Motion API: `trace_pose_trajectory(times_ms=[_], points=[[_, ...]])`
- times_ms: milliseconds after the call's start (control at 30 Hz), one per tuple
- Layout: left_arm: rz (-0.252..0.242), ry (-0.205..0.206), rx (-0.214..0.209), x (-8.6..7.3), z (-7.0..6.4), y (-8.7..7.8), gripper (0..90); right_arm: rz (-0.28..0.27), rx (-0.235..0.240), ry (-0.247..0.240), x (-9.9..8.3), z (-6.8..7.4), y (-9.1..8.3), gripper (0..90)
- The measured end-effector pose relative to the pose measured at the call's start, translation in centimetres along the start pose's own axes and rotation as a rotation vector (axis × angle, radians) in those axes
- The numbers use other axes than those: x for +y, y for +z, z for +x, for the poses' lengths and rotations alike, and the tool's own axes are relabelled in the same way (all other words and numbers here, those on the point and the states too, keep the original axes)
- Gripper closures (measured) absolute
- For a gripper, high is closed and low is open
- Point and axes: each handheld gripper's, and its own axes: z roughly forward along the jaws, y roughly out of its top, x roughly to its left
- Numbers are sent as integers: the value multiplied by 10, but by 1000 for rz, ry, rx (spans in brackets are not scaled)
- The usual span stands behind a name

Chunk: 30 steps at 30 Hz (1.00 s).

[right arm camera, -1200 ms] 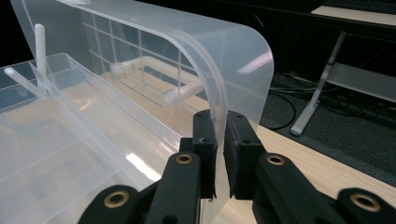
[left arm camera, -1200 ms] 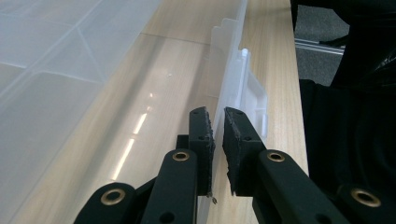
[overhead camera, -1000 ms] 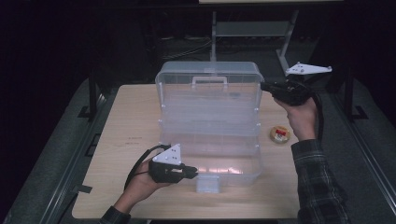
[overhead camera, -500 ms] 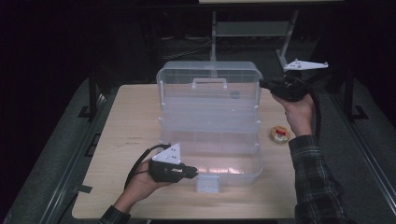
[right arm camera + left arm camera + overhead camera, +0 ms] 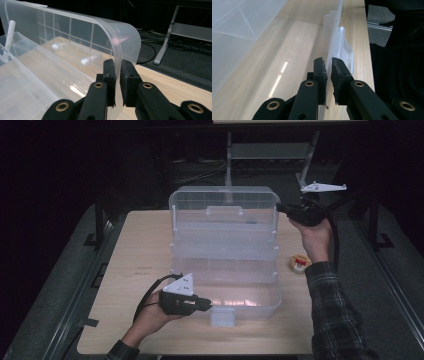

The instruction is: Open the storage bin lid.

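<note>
Clear plastic box (image 5: pixel 225 265) open on table (image 5: pixel 135 270), left gripper (image 5: pixel 206 303) clamped on its front wall, right gripper (image 5: pixel 280 208) clamped on raised lid (image 5: pixel 225 202) edge.

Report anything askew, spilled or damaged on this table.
Nothing stands out. The clear tiered box stands open and square on the table; left gripper clamps its front wall, right gripper its raised lid. The small round item lies apart.
</note>
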Motion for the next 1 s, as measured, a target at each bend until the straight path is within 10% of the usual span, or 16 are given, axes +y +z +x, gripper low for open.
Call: trace_pose_trajectory(times_ms=[1000], points=[[-9,-3,-9,-1,1,0,825,34,-64,74,1,-10,32,838]])
